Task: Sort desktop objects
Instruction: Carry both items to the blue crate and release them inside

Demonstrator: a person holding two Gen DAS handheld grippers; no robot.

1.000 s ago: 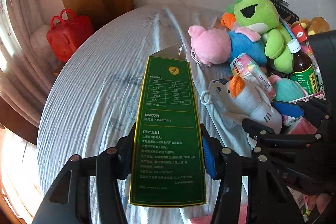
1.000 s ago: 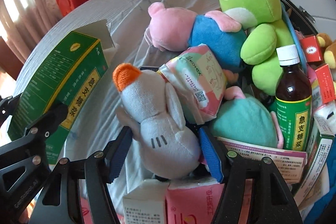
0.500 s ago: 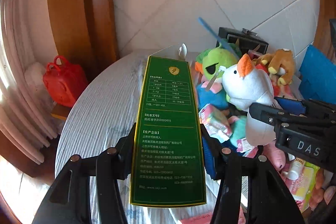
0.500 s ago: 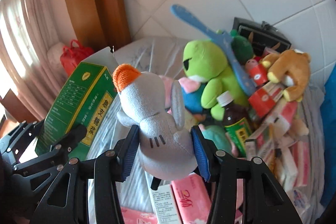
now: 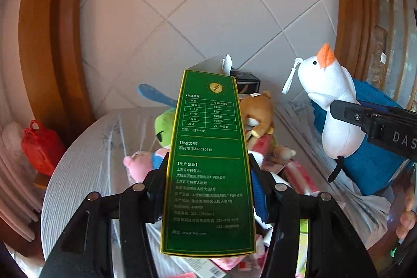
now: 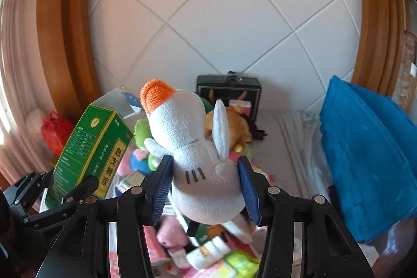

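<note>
Tools clamp glossy green carton (image 5: 208, 168), fuzzy white plush bird (image 6: 198, 163).

Medicine box (image 5: 208, 163) left of plush duck (image 5: 331, 106), both above toy pile (image 6: 182, 239) on table (image 5: 86, 163), case (image 6: 228, 90) behind

Counts: two tongs, left tongs (image 5: 208, 189) and right tongs (image 6: 206, 189). One green medicine box (image 5: 208, 163). Plush toys, five clear: white duck (image 6: 198, 160), green frog (image 5: 164, 127), brown bear (image 5: 256, 111), pink pig (image 5: 138, 163), second pink plush (image 6: 172, 231). One red bag (image 5: 41, 147), one black case (image 6: 229, 90), one blue fabric bin (image 6: 370, 153). Small packets on desk: too jumbled to count.
</note>
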